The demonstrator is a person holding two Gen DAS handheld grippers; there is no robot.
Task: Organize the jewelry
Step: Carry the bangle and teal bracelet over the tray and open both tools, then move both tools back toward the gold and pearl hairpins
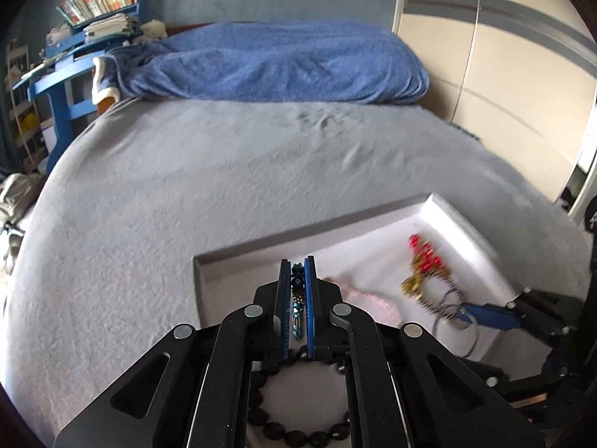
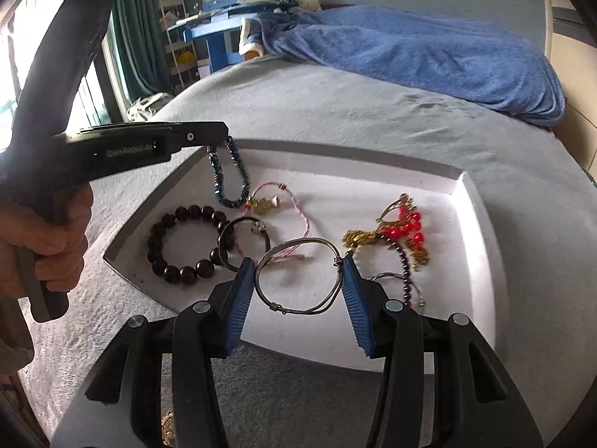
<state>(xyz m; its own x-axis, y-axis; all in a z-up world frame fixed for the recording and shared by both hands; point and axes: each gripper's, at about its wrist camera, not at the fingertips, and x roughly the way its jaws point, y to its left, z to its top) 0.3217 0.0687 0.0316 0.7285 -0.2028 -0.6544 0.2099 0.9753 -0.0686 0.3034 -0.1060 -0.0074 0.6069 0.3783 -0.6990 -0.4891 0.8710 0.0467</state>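
on the grey bedspread [image 2: 335, 112] sits your white foam tray [image 2: 474, 224], and nearly all the jewelry lies loose inside it, so by my reading the sorting has barely begun. going down in size: the dark wooden bead bracelet [image 2: 175, 261] rests at the tray's left, overlapped by a thin dark bangle [image 2: 244, 240]; the silver wire bangle [image 2: 298, 276] lies near the front edge; the red and gold beaded piece [image 2: 403, 231] sits tangled at the right with a dark bead strand [image 2: 405, 268]; a pink cord bracelet [image 2: 294, 209] lies mid-tray. your left gripper [image 1: 297, 291] is clamped tight on the blue beaded bracelet [image 2: 227, 175], which dangles above the tray's back left corner. your right gripper [image 2: 298, 298] is spread wide, its pads flanking the silver wire bangle without squeezing it. everything else looks unsorted to me.
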